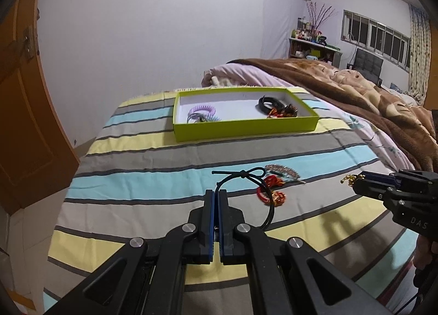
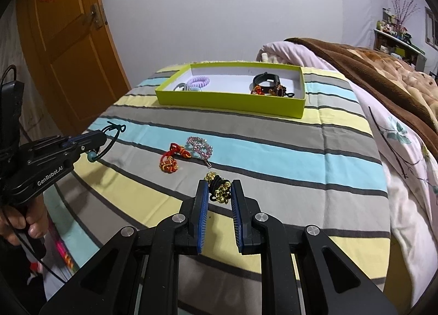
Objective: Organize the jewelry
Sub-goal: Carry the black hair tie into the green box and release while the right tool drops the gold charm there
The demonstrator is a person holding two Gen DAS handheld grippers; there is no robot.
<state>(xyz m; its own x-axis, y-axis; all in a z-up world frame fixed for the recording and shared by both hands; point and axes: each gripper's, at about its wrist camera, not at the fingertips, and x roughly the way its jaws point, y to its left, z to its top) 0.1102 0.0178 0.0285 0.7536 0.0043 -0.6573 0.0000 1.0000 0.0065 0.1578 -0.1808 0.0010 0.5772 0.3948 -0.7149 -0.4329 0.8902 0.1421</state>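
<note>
My left gripper [image 1: 216, 192] is shut on a dark cord bracelet [image 1: 241, 175] with a knot and a green bead [image 2: 92, 157], lifted off the striped cloth. My right gripper [image 2: 220, 184] is shut on a black hair tie with gold beads [image 2: 219, 187]; its gold end shows at the fingertips in the left wrist view [image 1: 349, 178]. On the cloth between them lie a red and gold knotted cord [image 2: 171, 157] and a pink rhinestone hair clip [image 2: 199, 146]. Farther back stands a lime green box [image 2: 232, 101] that holds coiled hair ties [image 2: 198, 81] and dark bracelets [image 2: 267, 84].
The striped cloth [image 1: 164, 156] covers the near end of a bed. A brown blanket [image 1: 356, 88] and pink quilt lie to the right. An orange wooden door [image 2: 68, 55] stands at the left. A person's hand [image 2: 24, 226] holds the left gripper's handle.
</note>
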